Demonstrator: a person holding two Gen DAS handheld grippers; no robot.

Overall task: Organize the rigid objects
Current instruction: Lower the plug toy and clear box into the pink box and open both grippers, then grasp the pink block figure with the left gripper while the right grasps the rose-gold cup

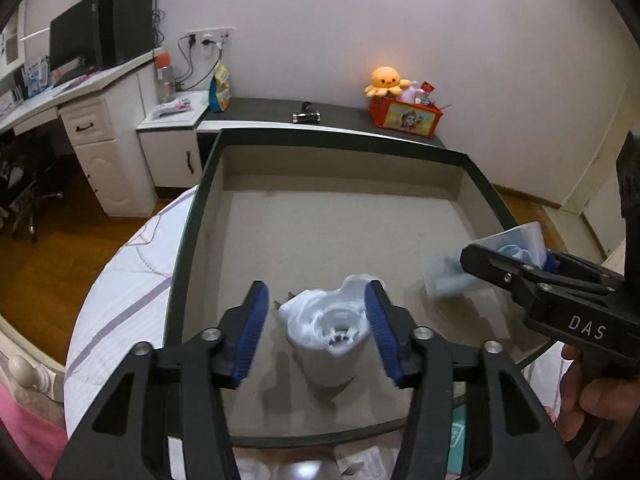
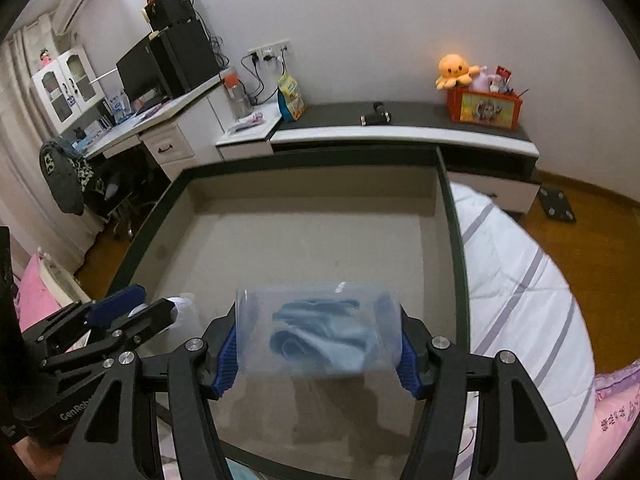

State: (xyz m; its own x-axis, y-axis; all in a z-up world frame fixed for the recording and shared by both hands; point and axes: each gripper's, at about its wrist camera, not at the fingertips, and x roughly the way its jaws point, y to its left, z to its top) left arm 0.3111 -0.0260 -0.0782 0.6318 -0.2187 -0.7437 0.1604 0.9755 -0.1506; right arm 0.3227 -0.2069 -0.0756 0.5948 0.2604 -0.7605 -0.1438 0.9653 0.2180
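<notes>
Through the left wrist camera I am seeing my left tool [image 1: 316, 330] hanging released, its blue pads standing either side of a white cup [image 1: 328, 344] without touching it. The cup is sitting on the floor of a big shallow tray [image 1: 320, 216] lying on the bed [image 1: 120, 292].

Through the right wrist camera my right tool [image 2: 318, 346] is grasping a clear tub [image 2: 318, 330] holding something blue, lifted over the tray's near right part.
</notes>
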